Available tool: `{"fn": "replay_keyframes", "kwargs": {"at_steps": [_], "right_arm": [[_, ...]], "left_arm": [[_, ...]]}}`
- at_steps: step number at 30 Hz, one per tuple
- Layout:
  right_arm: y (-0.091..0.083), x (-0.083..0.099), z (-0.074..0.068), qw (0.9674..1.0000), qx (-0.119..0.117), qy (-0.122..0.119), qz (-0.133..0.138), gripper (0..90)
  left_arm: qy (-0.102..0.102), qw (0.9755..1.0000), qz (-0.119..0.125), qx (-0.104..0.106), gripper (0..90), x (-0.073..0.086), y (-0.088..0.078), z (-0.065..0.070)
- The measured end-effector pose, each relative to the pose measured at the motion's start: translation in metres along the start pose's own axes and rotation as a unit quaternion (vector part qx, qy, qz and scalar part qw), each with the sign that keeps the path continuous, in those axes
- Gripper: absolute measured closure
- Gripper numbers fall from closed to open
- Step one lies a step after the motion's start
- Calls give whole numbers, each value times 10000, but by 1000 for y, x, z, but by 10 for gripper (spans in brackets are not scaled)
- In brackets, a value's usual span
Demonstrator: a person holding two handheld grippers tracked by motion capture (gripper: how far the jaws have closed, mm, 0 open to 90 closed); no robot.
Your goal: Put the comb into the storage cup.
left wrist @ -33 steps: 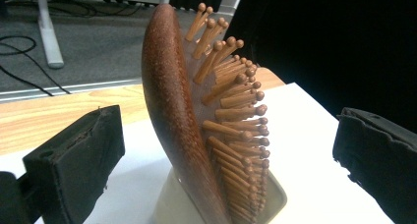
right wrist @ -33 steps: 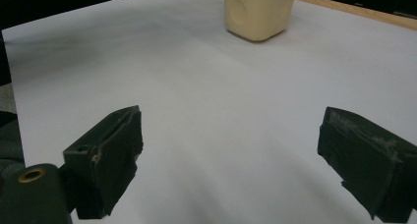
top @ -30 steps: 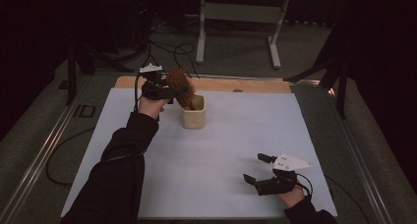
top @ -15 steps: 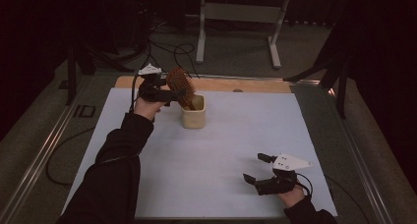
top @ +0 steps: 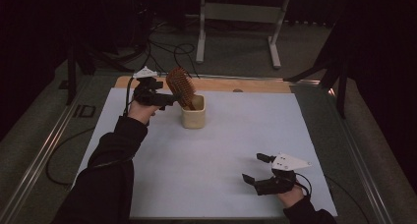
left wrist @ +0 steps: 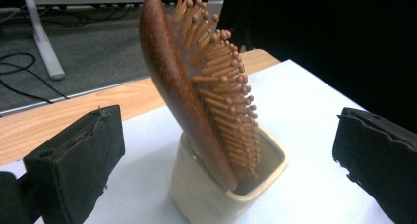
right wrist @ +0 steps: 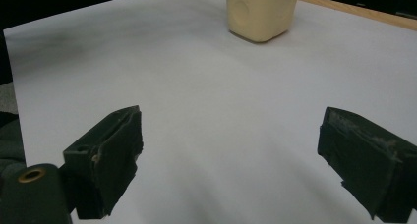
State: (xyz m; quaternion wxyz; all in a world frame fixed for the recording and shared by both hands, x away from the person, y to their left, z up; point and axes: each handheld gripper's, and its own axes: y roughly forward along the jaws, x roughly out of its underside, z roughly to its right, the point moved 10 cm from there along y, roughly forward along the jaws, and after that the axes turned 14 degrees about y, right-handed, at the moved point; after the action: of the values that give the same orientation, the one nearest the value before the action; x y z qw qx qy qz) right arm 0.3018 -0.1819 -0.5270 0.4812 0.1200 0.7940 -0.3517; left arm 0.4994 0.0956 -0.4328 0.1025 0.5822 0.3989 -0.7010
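Left gripper [left wrist: 226, 150], fingers now spread, has just released the hairbrush [left wrist: 196, 86], standing between them in the cup [left wrist: 216, 194]; right gripper [right wrist: 231, 155] idles, fingers spread.

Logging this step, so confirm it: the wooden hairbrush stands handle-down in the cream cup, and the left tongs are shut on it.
One thing is wrong: the left tongs are open, their jaws standing apart on either side of the hairbrush, as the left gripper view shows. The rest holds: the brush stands handle-down in the cream cup.
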Motion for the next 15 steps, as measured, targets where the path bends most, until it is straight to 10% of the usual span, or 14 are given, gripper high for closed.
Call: {"fn": "replay_keyframes", "kwargs": {"at_steps": [15], "right_arm": [[0,-1,0,10000,-9,-9,23,96]], "left_arm": [[110,9998,0,162,0,18,-23,9]]}}
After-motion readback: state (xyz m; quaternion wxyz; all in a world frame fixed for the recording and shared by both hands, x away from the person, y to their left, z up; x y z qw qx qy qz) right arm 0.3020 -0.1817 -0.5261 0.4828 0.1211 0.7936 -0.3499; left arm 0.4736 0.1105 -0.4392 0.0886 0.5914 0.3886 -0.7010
